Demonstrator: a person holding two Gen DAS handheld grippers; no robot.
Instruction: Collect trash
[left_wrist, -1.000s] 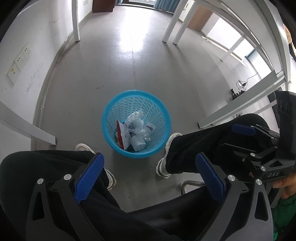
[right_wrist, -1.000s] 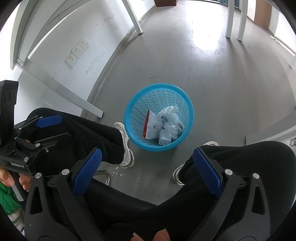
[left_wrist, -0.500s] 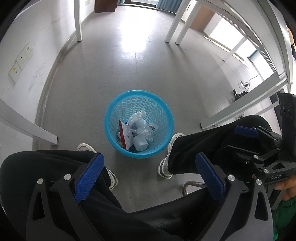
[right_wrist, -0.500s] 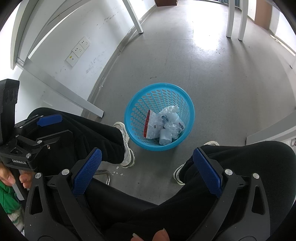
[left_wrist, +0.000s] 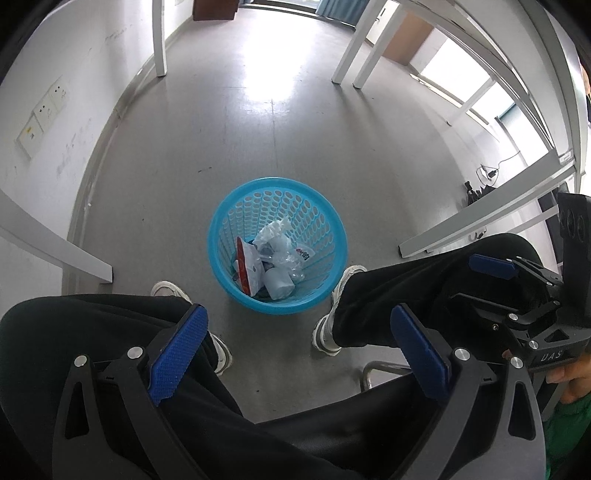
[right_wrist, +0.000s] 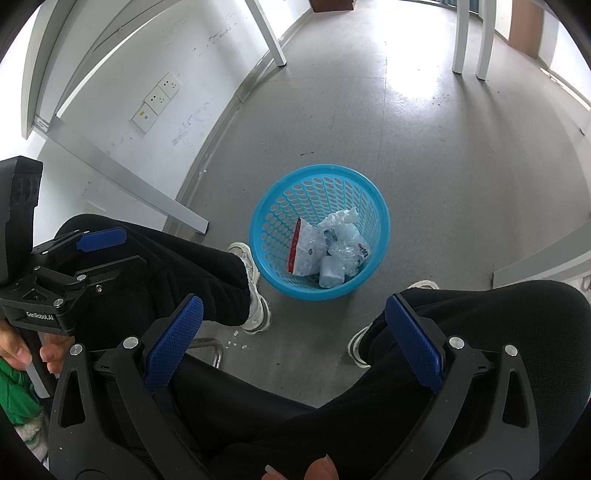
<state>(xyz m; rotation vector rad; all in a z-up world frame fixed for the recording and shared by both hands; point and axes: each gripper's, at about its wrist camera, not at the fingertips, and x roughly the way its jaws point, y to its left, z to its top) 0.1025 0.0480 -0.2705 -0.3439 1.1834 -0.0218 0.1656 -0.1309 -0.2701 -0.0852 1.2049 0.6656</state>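
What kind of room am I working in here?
Probably an office or classroom: white table legs stand on a bare grey floor, wall sockets sit low on a scuffed white wall, and a blue trash basket holds wrappers.

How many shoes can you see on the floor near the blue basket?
2. One white shoe sits on the floor left of the blue basket, the other white shoe lower right of it, mostly hidden by a black trouser leg.

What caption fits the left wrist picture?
Open left gripper above a blue basket of trash between two shoes.
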